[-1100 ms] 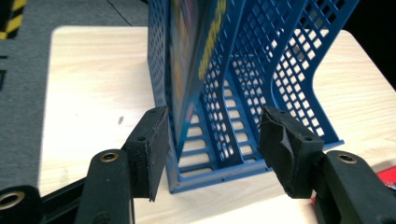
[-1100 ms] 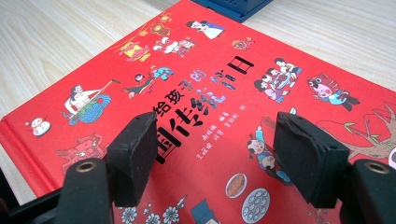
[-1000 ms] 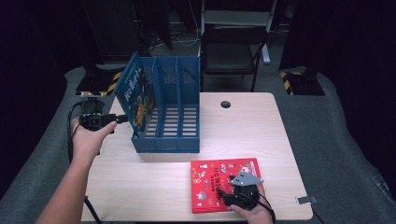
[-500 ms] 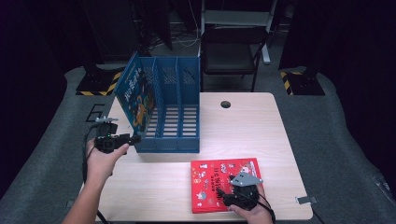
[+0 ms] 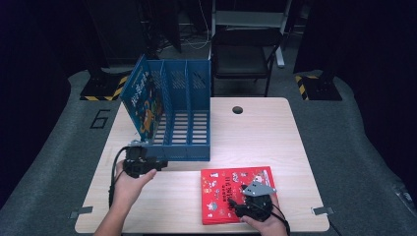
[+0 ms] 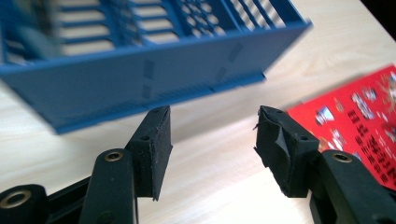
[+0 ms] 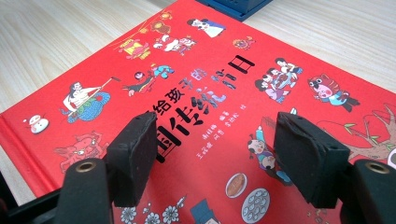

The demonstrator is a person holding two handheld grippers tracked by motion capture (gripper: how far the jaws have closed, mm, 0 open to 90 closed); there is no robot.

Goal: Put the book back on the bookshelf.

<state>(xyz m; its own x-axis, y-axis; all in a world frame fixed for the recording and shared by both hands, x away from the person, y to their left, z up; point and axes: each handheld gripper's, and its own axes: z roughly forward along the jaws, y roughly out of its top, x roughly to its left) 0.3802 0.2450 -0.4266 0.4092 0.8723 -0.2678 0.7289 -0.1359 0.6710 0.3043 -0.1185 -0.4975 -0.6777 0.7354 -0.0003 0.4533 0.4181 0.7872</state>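
1. Red book (image 5: 231, 192) lay flat on the tabletop (image 5: 255, 137), near the front edge, well apart from the rack's open slots; judged next in line for filing.
2. Right gripper (image 5: 235, 206) rested over the book's cover, jaws apart, pads not pressing; nothing held.
3. Left gripper (image 5: 162, 165) sat just beside the rack's (image 5: 189, 147) front lip, jaws apart and empty.
4. Blue book (image 5: 142, 101) stood leaning in the leftmost slot.
5. Rack: blue moulded plastic, slatted floor and walls, three slots. Red book: matte hardcover, printed figures. Tabletop: pale wood-grain laminate.
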